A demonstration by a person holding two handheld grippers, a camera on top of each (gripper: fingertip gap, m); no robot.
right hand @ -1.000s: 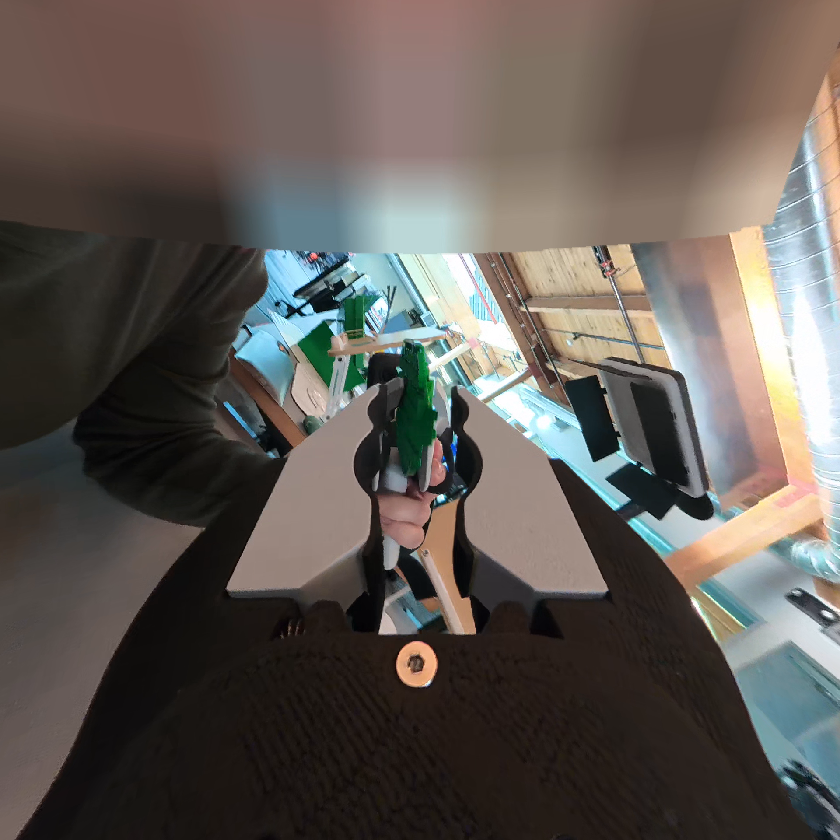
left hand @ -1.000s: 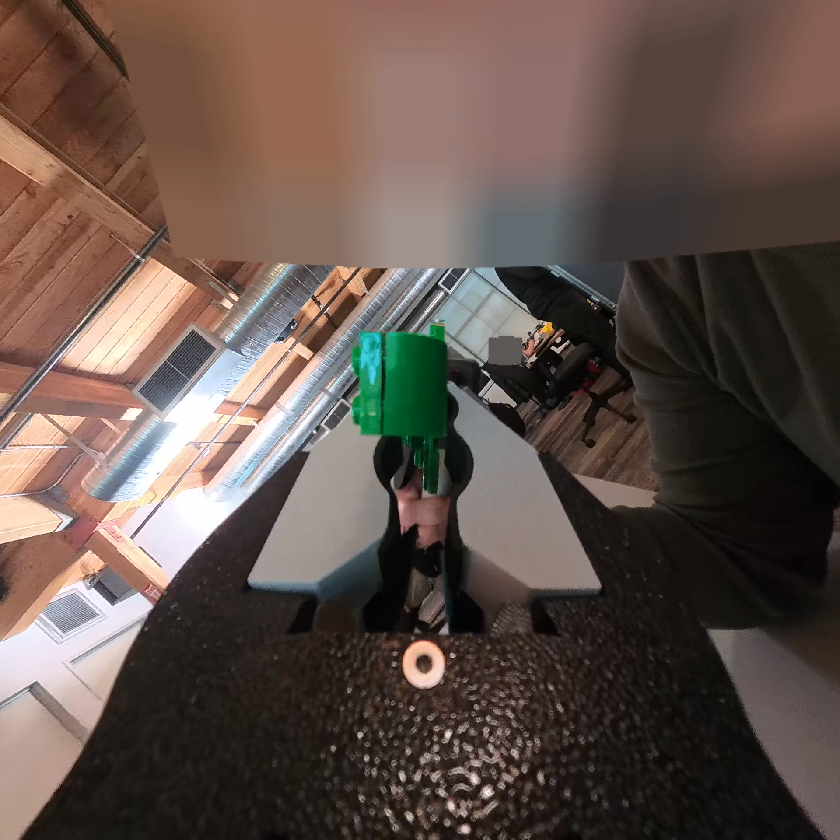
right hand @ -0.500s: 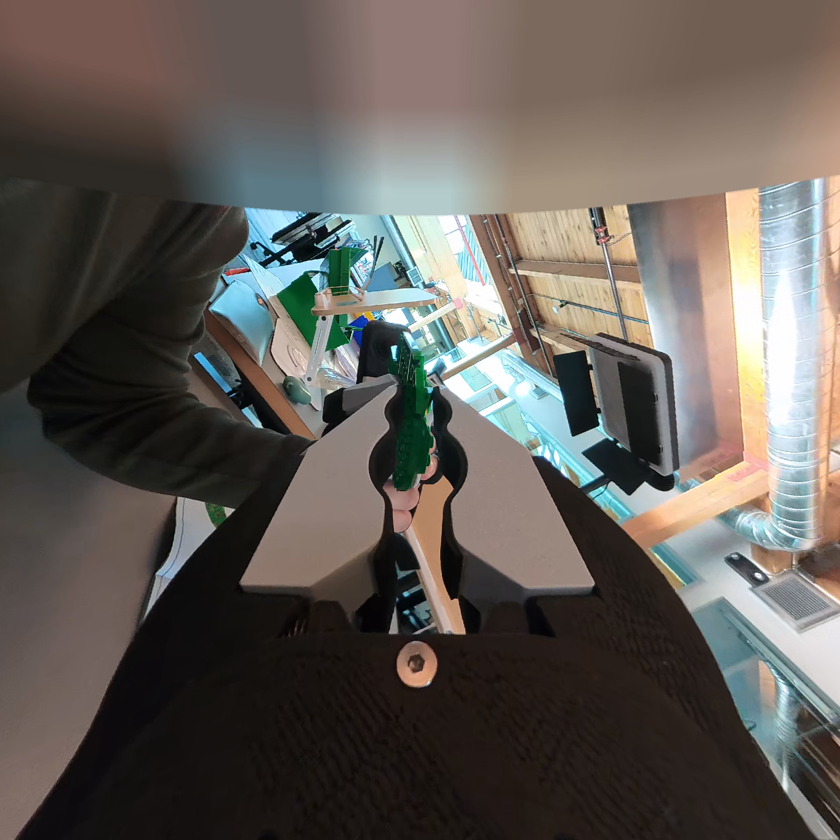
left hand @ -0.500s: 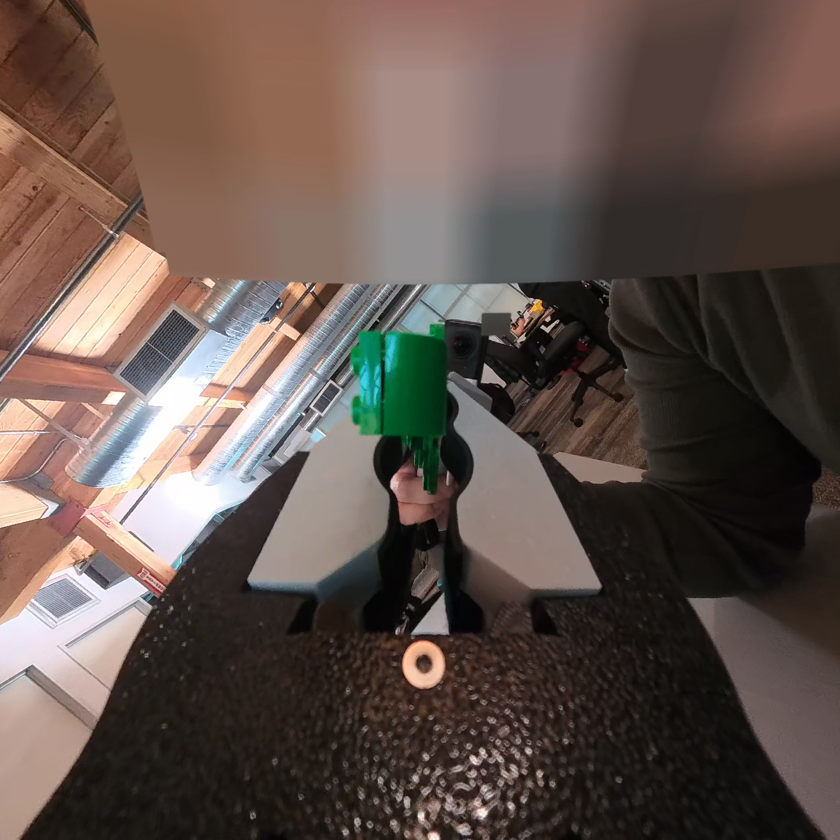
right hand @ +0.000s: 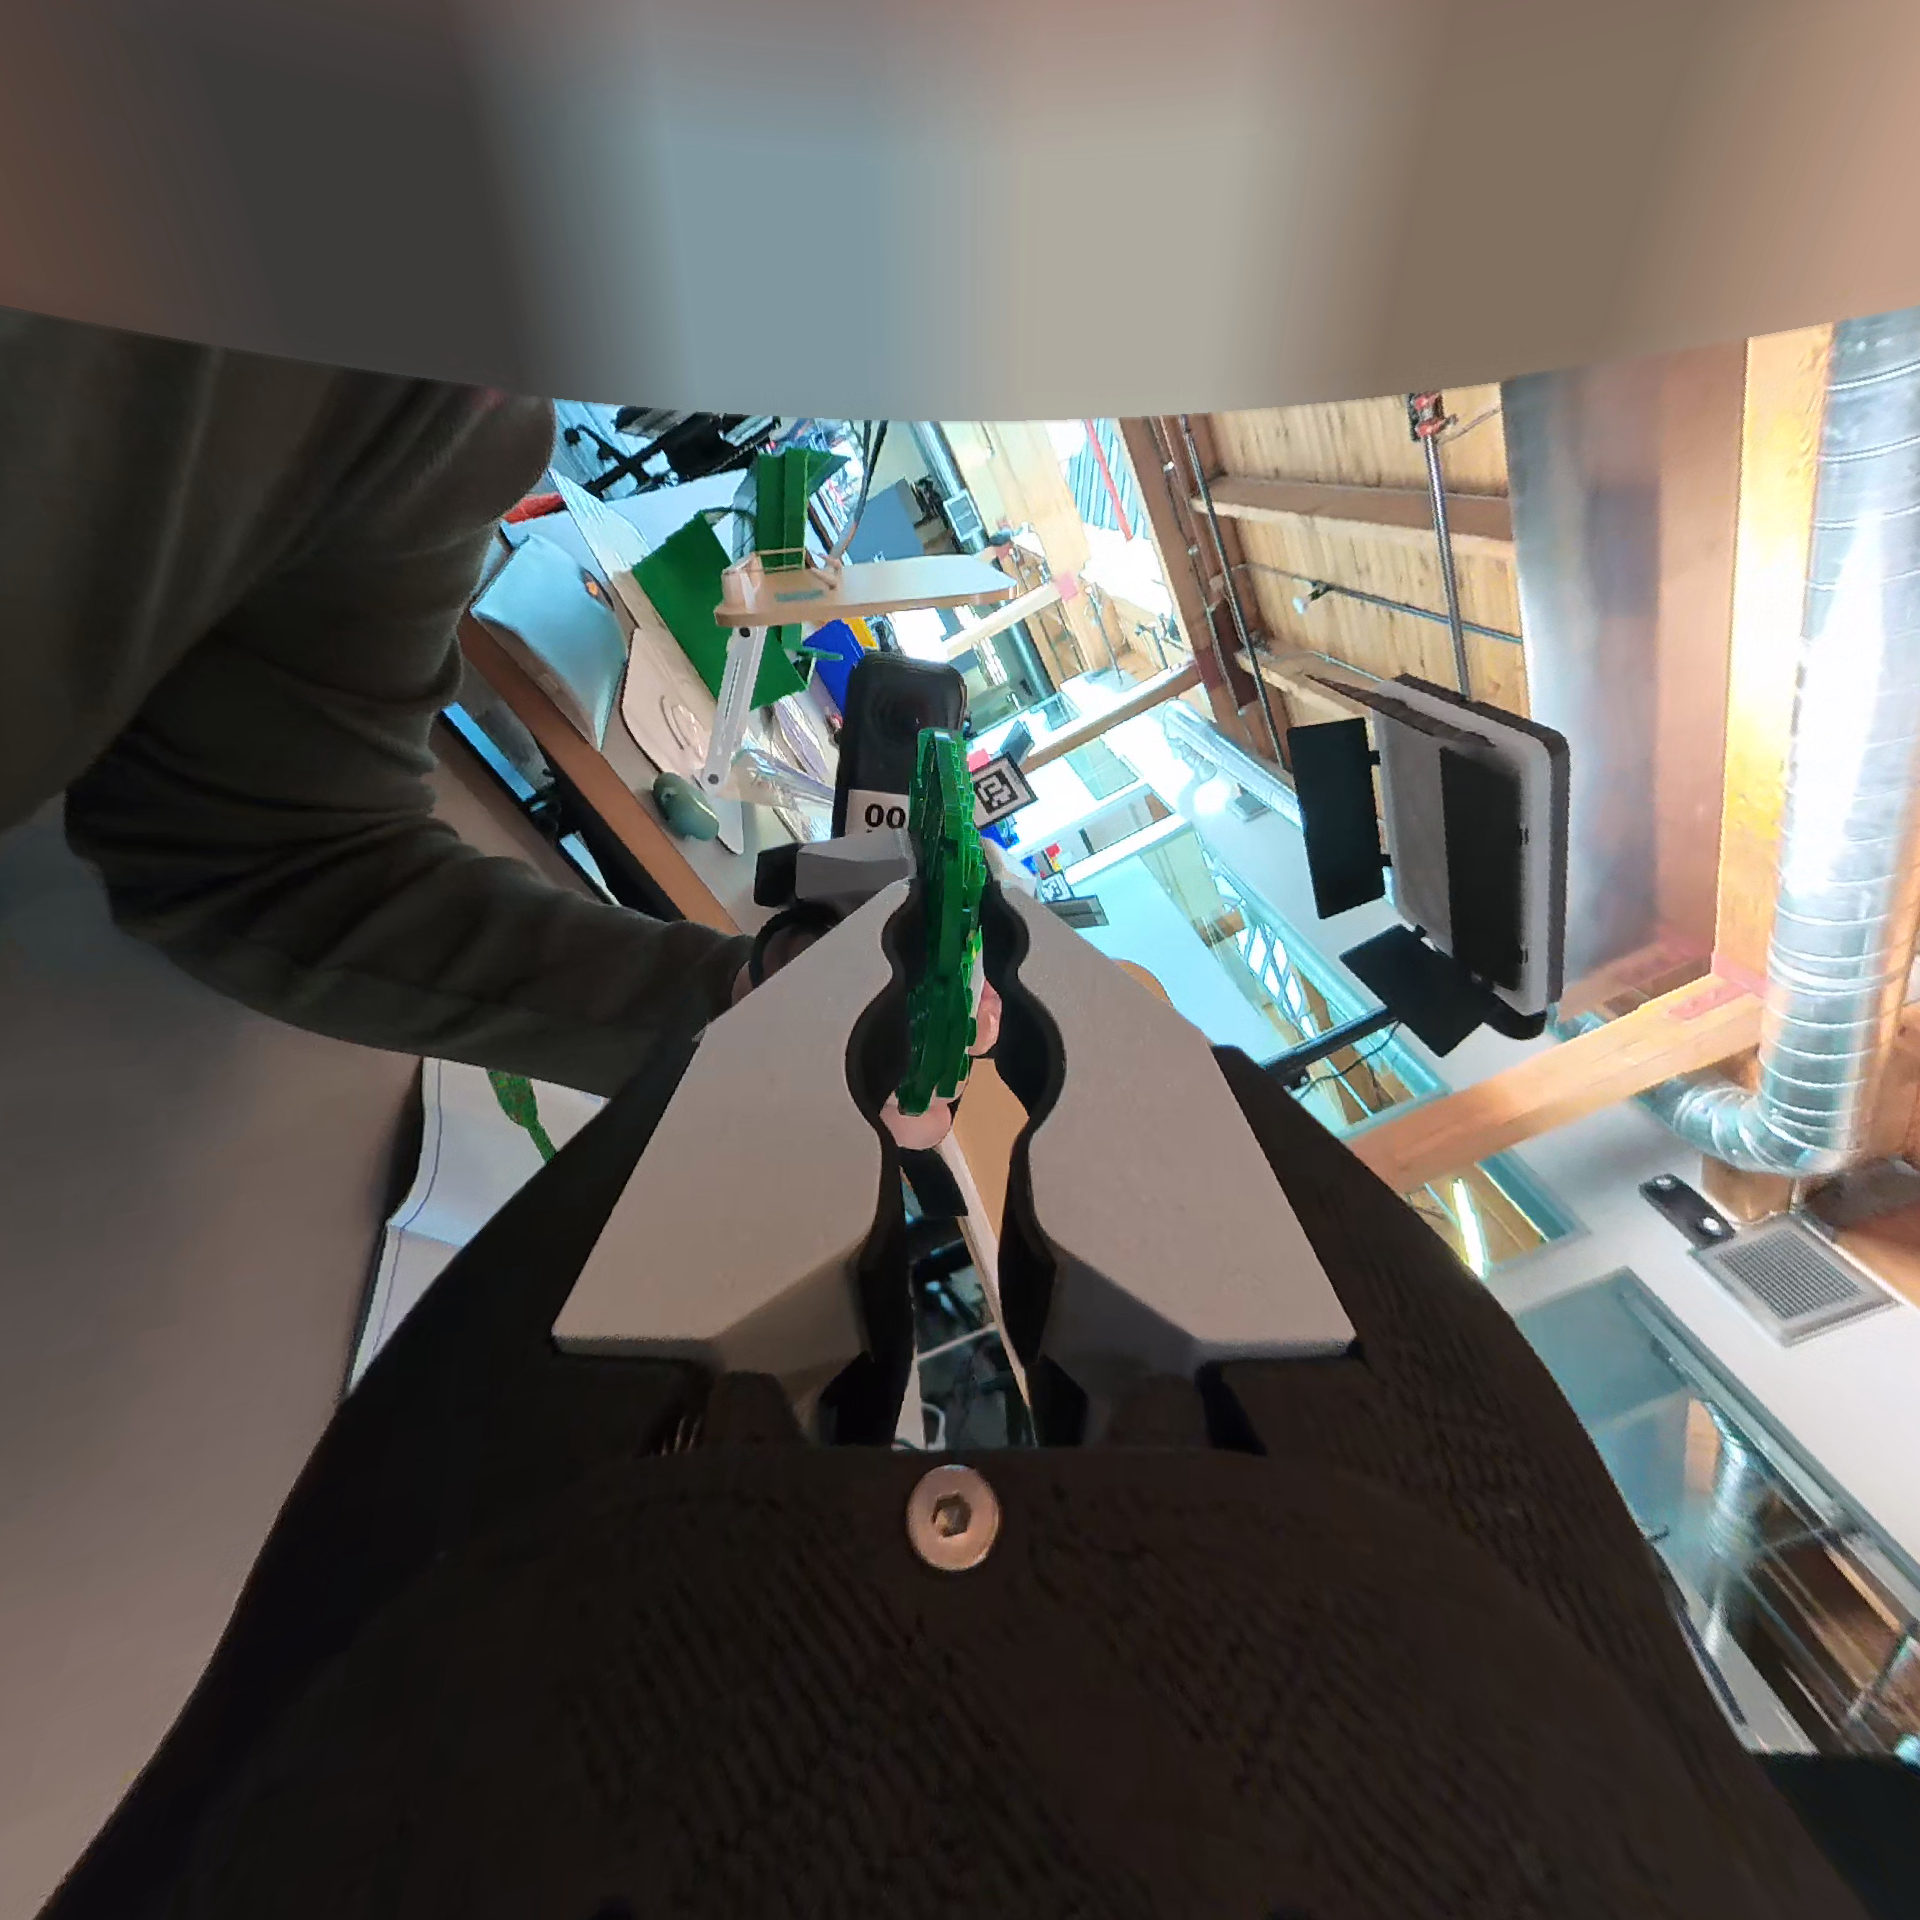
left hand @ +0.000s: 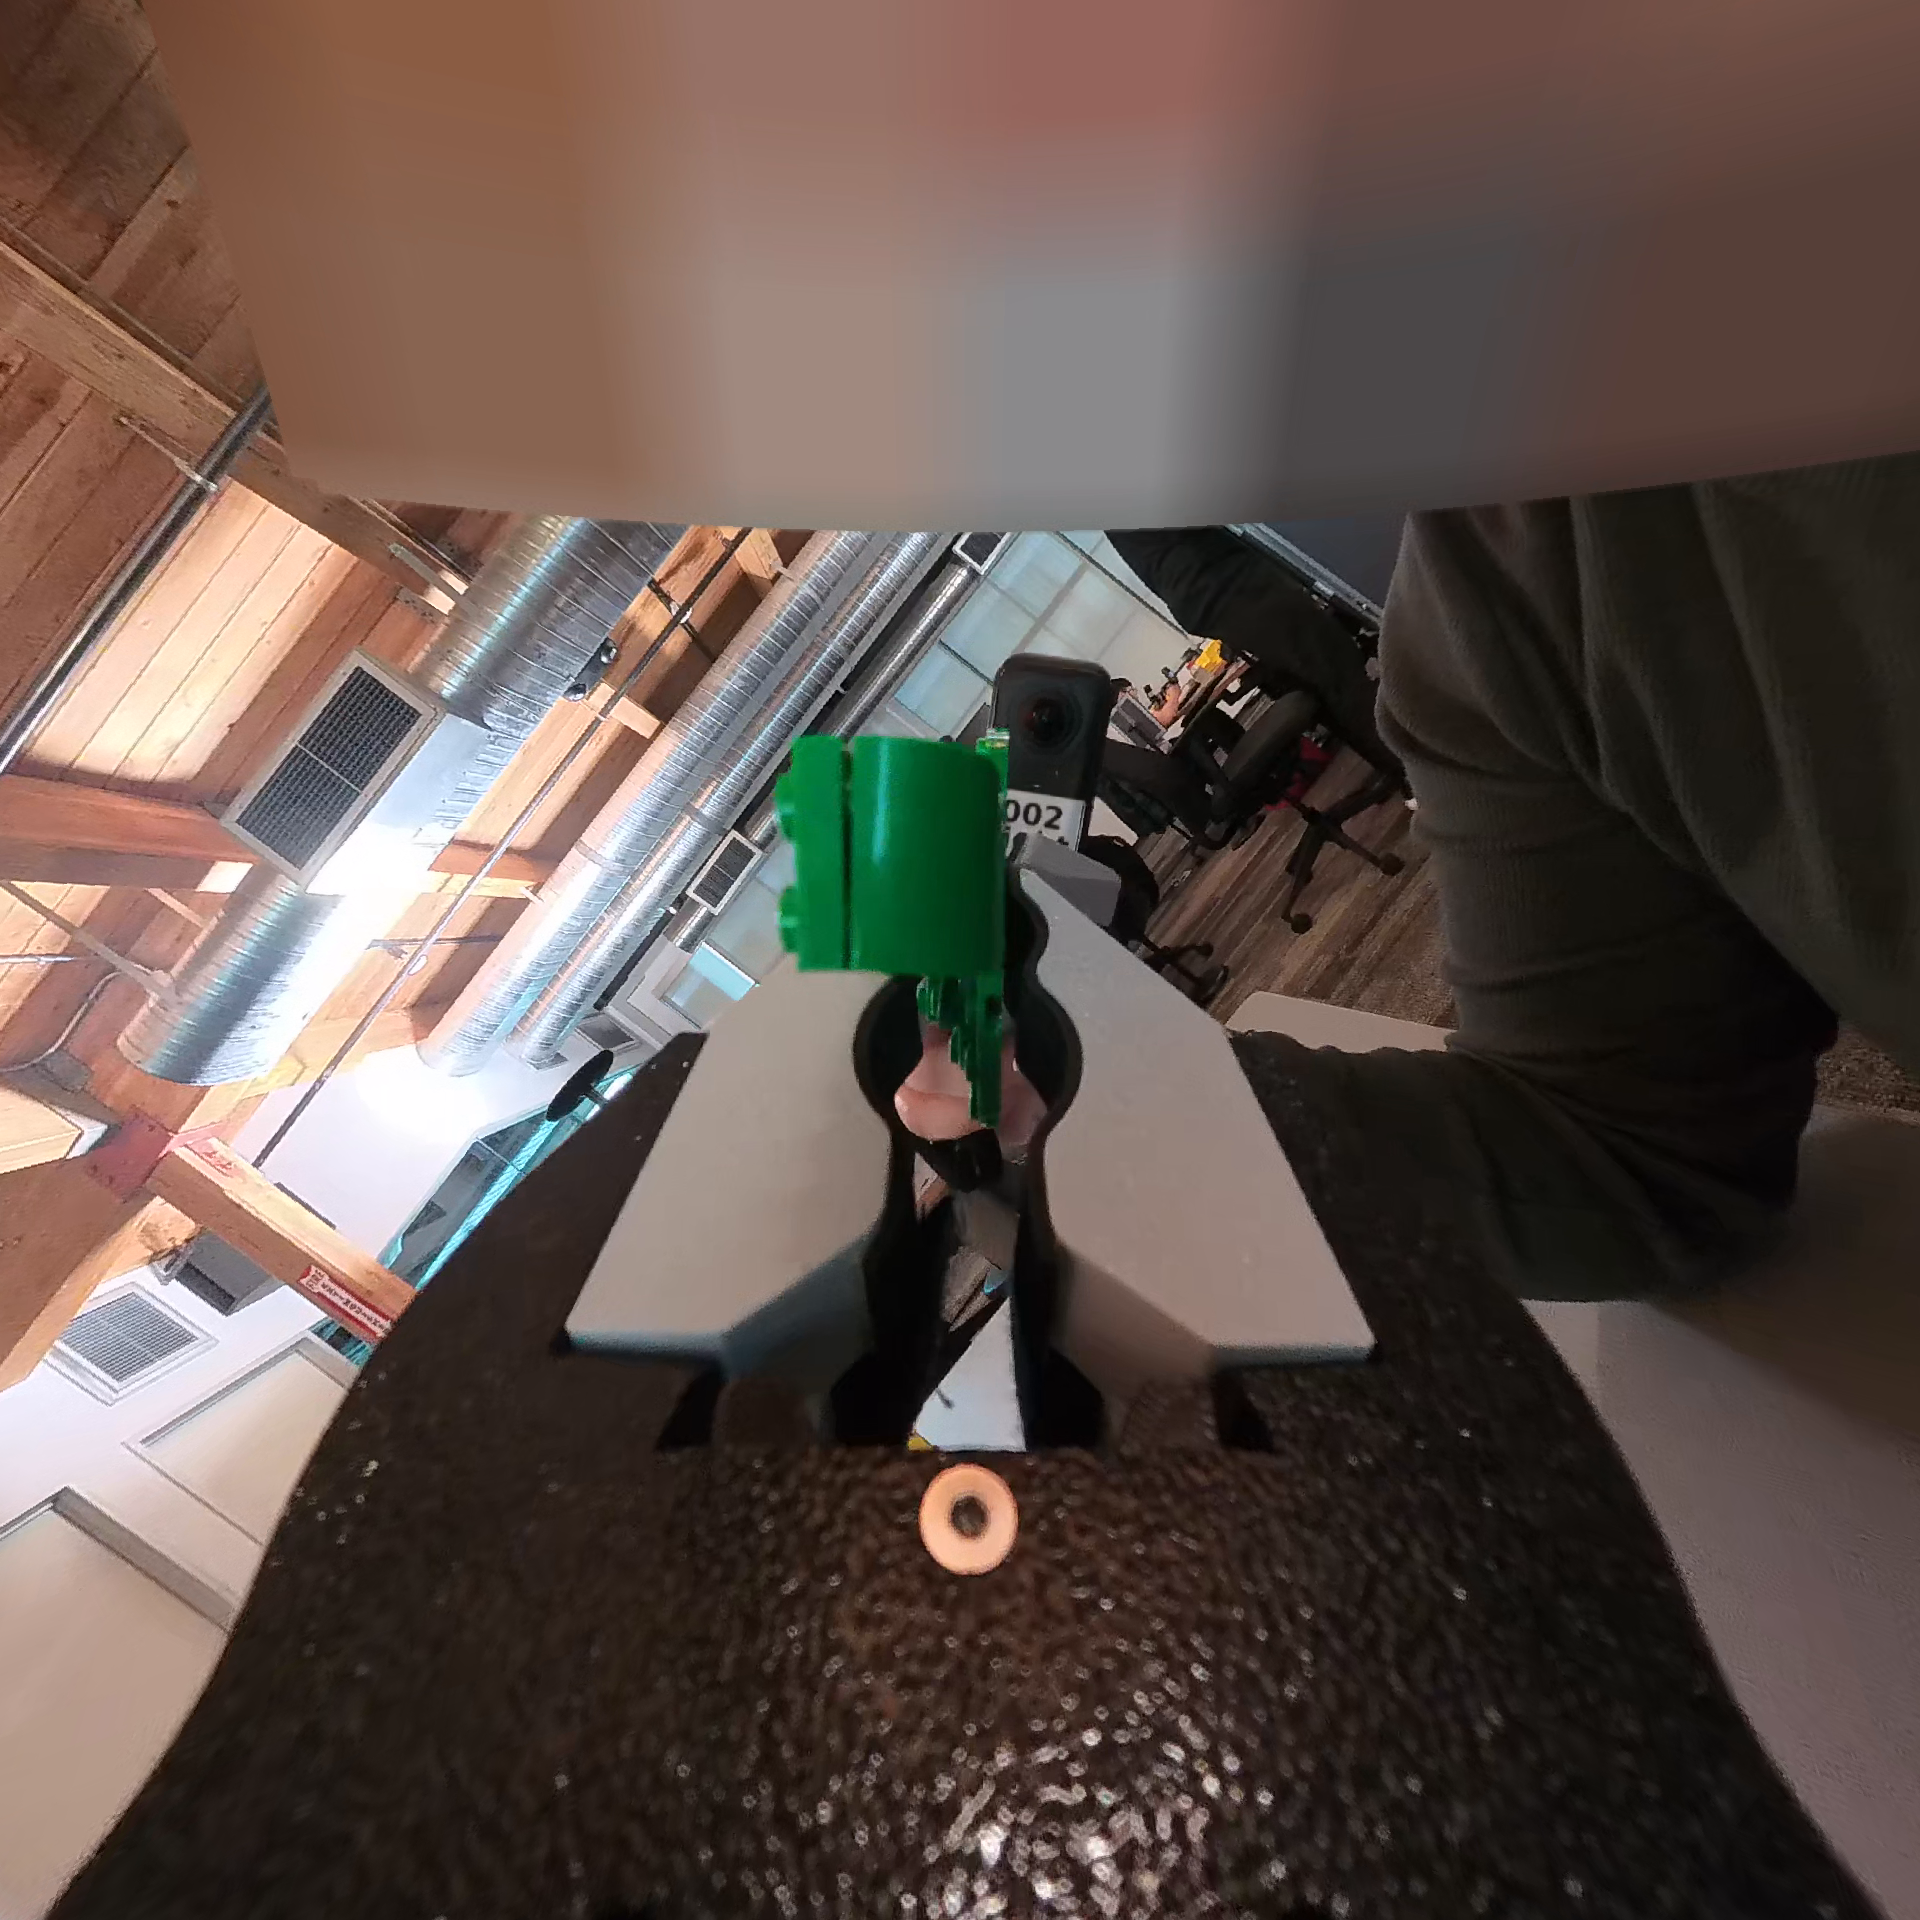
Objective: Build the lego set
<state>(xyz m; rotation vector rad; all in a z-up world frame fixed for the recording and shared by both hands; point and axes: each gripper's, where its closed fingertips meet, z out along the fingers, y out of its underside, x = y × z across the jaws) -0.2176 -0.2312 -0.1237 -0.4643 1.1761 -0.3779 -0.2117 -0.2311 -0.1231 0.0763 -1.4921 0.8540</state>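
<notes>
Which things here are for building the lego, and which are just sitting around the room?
For the lego job:
- green lego assembly
- left gripper
- right gripper

Just around:
- silver ducts
- office chairs
- green bag
- hanging dark panels

A green lego assembly (left hand: 914, 873), a smooth curved block with studded plates (right hand: 943, 925) attached, is held upright in mid-air.

Green lego assembly (left hand: 914, 873) lower part hidden between left gripper (left hand: 966, 997) fingers. Camera (right hand: 899, 758) behind partly covered by green lego piece (right hand: 940, 935).
</notes>
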